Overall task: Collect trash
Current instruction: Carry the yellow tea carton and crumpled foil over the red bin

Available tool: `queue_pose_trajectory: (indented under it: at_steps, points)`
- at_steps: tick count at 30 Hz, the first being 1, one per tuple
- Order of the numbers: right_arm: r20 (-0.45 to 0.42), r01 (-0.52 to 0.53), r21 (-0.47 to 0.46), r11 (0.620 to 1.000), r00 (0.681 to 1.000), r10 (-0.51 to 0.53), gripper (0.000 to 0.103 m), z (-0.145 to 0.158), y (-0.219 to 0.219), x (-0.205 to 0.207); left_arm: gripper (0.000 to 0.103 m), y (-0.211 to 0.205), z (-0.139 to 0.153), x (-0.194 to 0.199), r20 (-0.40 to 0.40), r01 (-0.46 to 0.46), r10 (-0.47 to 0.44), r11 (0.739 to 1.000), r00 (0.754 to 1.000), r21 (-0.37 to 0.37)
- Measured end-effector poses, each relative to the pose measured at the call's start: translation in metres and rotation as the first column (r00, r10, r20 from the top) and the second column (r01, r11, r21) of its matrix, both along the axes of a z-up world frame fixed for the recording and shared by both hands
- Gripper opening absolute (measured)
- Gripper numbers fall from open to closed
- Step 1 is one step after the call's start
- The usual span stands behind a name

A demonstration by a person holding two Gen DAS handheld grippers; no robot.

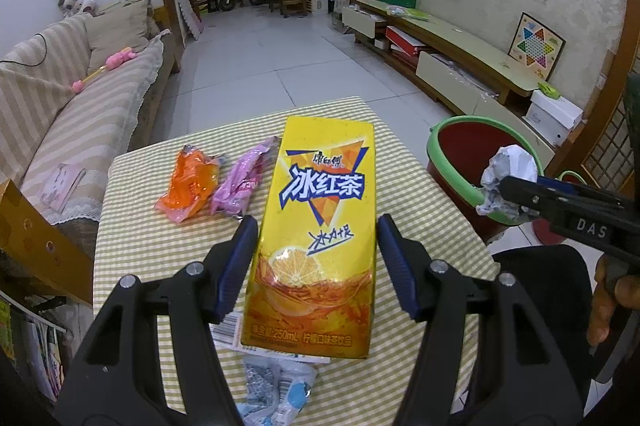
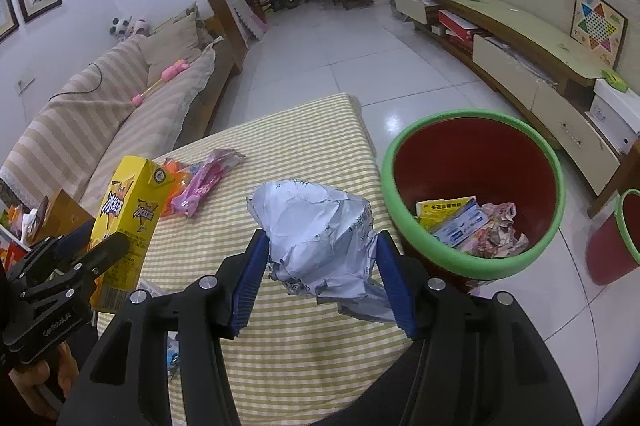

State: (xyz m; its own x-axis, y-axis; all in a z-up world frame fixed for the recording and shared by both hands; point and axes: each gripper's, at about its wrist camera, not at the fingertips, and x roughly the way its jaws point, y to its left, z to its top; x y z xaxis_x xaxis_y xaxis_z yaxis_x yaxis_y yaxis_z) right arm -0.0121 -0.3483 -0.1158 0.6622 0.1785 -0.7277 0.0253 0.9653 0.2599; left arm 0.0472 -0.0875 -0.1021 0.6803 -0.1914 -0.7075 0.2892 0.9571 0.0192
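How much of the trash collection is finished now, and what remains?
Done: some boxes and wrappers already lie in the red bin. In hand: the left tongs hold the yellow tea carton, the right tongs hold crumpled paper. Left on the table: the orange wrapper, the pink wrapper and a bluish wrapper.

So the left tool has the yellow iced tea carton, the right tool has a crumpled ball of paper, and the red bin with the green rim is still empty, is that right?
Not quite: the red bin is not empty. The right wrist view shows boxes and crumpled wrappers already lying in its bottom. The rest holds: the left tool grips the yellow carton, and the right tool grips the crumpled paper.
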Motion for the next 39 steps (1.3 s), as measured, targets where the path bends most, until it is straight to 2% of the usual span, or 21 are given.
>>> queue_pose_trajectory:
  at_steps: [18, 26, 39]
  points:
    - [-0.007, 0.087, -0.018, 0.996, 0.996, -0.087, 0.054, 0.004, -0.042, 0.002, 0.059, -0.029, -0.011, 0.013, -0.036, 0.074, -0.075, 0.997, 0.997, -0.025]
    - [0.014, 0.121, -0.001, 0.993, 0.993, -0.121, 0.054, 0.008, -0.058, 0.006, 0.059, -0.034, -0.013, 0.021, -0.044, 0.074, -0.075, 0.997, 0.996, -0.016]
    - [-0.002, 0.148, -0.034, 0.988, 0.989, -0.148, 0.054, 0.004, -0.077, 0.011, 0.059, -0.047, -0.026, 0.029, -0.077, 0.099, -0.101, 0.995, 0.992, -0.028]
